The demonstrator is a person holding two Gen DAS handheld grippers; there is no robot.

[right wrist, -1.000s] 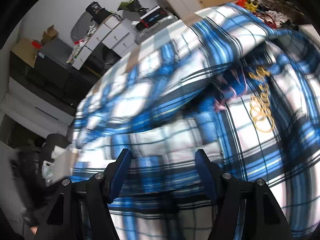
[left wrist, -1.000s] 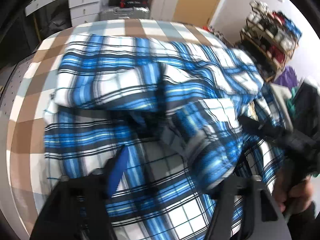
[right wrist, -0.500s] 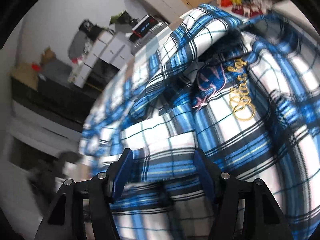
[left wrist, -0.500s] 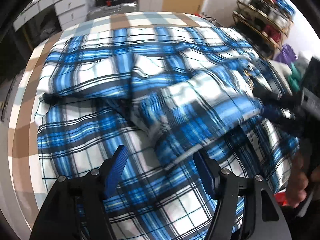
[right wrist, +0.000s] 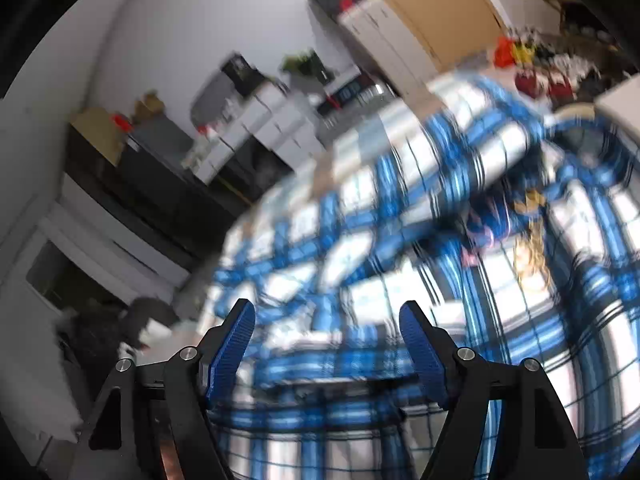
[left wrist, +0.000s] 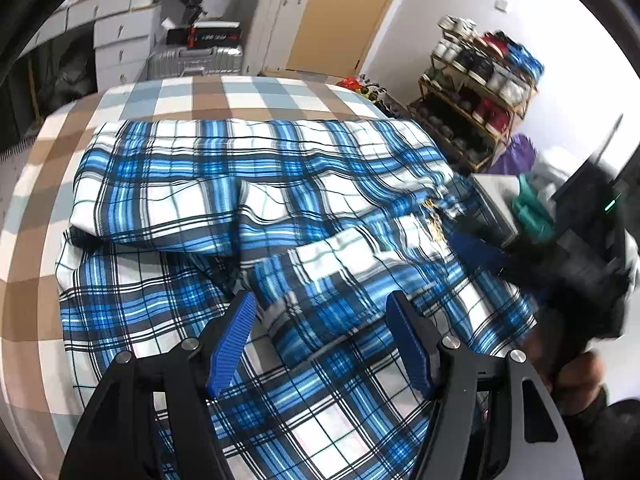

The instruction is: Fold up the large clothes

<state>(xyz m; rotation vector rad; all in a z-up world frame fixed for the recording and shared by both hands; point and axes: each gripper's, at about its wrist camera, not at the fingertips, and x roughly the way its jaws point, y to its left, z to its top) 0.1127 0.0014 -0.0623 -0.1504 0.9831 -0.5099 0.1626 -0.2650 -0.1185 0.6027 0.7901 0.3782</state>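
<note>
A bed covered in a brown, grey and white checked sheet (left wrist: 224, 96) fills the left wrist view. Spread across it lies a large blue, white and black plaid shirt of woven cloth (left wrist: 256, 168), its long axis running left to right across the bed. A folded-over plaid sleeve (left wrist: 360, 264) crosses the shirt's near half, slanting up toward the right.

The left gripper (left wrist: 320, 316) hovers just above this sleeve, its blue ribbed fingers (left wrist: 234, 340) apart with nothing pinched between them; the sleeve's cuff end lies directly ahead of it. The right gripper (right wrist: 326, 336), blurred, has its jaws opening, no cloth clamped between them. In the left view it sits at the shirt's right edge, so the left gripper looks nearer the cuff.
</note>
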